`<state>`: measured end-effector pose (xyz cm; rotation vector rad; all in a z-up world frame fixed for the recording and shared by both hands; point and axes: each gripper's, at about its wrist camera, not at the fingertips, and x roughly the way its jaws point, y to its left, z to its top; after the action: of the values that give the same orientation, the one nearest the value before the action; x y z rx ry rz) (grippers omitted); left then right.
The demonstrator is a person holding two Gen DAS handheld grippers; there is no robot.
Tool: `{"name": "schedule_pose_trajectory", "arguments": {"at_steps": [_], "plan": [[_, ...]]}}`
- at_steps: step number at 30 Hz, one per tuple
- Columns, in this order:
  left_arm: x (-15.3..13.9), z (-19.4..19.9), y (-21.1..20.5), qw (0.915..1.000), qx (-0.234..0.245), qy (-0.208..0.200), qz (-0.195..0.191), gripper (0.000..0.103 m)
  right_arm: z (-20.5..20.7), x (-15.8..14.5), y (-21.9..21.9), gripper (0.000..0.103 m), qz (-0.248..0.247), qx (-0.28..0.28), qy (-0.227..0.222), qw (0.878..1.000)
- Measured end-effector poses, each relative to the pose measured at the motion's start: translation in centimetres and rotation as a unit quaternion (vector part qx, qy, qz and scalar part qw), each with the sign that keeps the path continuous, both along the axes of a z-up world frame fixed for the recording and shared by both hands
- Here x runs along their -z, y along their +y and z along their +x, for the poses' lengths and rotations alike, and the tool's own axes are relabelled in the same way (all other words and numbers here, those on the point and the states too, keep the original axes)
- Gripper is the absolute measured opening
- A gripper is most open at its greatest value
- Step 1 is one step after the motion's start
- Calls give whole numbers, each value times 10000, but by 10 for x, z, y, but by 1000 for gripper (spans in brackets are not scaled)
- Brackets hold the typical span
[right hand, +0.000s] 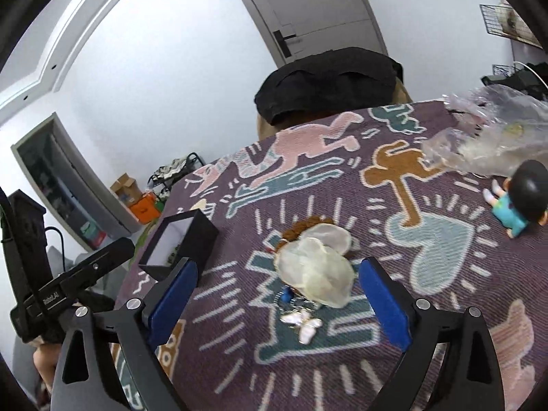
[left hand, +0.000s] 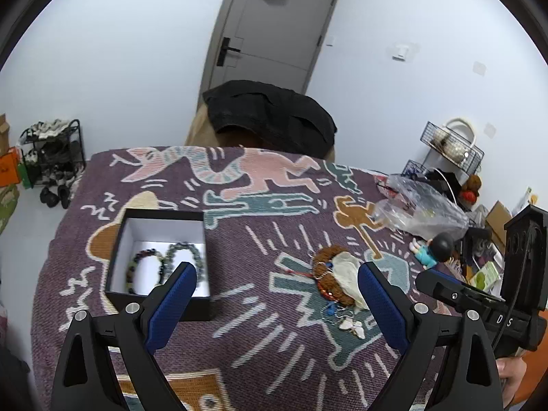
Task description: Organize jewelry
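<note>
Risk: the remaining jewelry lies in one tangled pile (right hand: 310, 274) on the desk (right hand: 445, 359), with a brown bead strand (left hand: 334, 257), a pale translucent pouch (right hand: 318, 270), a fine chain with a blue piece (right hand: 286, 294) and a white bow pendant (right hand: 303, 325) touching or overlapping. A grip on one piece would likely drag the others, and a chain may snag on the woven cloth. The pendant is small and flat; wide pads may slip off it.

Right claw (right hand: 277, 274): open, empty, poised over the pile. Left claw (left hand: 277, 274): open, empty, hovering between the box and the pile.

Box (left hand: 118, 250): black, white-lined, open-topped, on the desk well left of the pile. It holds two bead bracelets (left hand: 167, 267) lying flat side by side, touching. Free floor space is limited, so a further piece may land on top of them. The box looks light; a knock on its wall could shift it.

Plastic bag (right hand: 496, 137): crumpled, at the far right edge; contents unclear.
</note>
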<state>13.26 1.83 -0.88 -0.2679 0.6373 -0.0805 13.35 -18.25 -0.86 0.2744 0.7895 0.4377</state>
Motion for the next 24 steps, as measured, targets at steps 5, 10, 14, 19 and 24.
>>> {"name": "schedule_pose_trajectory", "arguments": {"at_steps": [5, 10, 14, 19, 24], "plan": [[5, 8, -16, 9998, 167, 42, 54, 95, -2, 4, -26, 95, -35, 242, 32, 9997], [11, 21, -33, 9991, 366, 195, 83, 84, 0, 8, -50, 95, 2, 476, 65, 9988], [19, 33, -46, 9980, 520, 356, 101, 79, 2, 12, -64, 91, 50, 596, 110, 9982], [30, 47, -62, 9959, 684, 579, 86, 69, 4, 18, -72, 81, 57, 641, 210, 9977], [39, 59, -81, 9935, 849, 752, 130, 66, 5, 26, -78, 78, 72, 696, 310, 9971]]}}
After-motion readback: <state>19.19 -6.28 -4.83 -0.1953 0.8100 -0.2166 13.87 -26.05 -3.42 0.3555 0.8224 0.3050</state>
